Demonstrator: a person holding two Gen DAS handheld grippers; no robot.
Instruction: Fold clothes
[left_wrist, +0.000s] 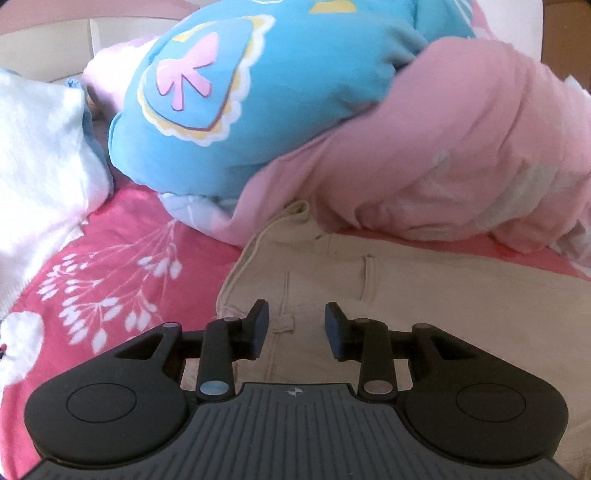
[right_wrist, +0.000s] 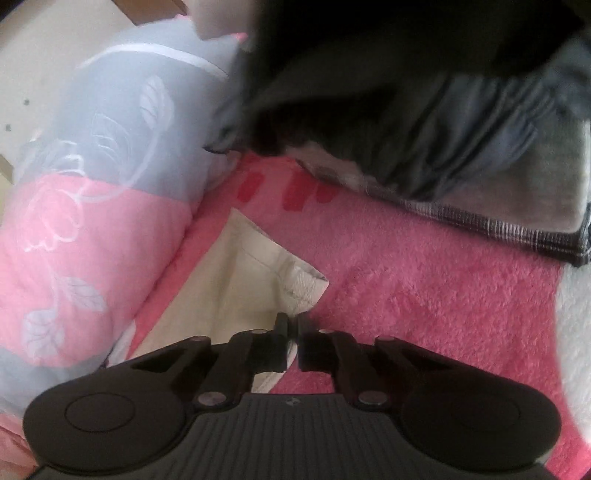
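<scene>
Pink floral bedding (left_wrist: 122, 258) is carrying everything. Over it the left gripper (left_wrist: 295, 328) is hovering with fingers spread wide, holding nothing, above the beige trousers (left_wrist: 406, 295). The right gripper (right_wrist: 291, 343) is pinching the trousers' hem, fingers nearly closed. Beyond are lying a pink quilt (left_wrist: 443, 147), a blue cushion (left_wrist: 266, 92), white fabric (left_wrist: 37, 147) and dark clothes (right_wrist: 406, 110).

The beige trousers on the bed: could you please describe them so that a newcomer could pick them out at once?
Start from the pink floral bedspread and look just in front of the rumpled pale pink quilt. The beige cotton trousers lie flat there, beneath the open left tongs. They are the only plain tan garment, with visible seams and a belt loop, unlike the blue cartoon-print pillow.
</scene>
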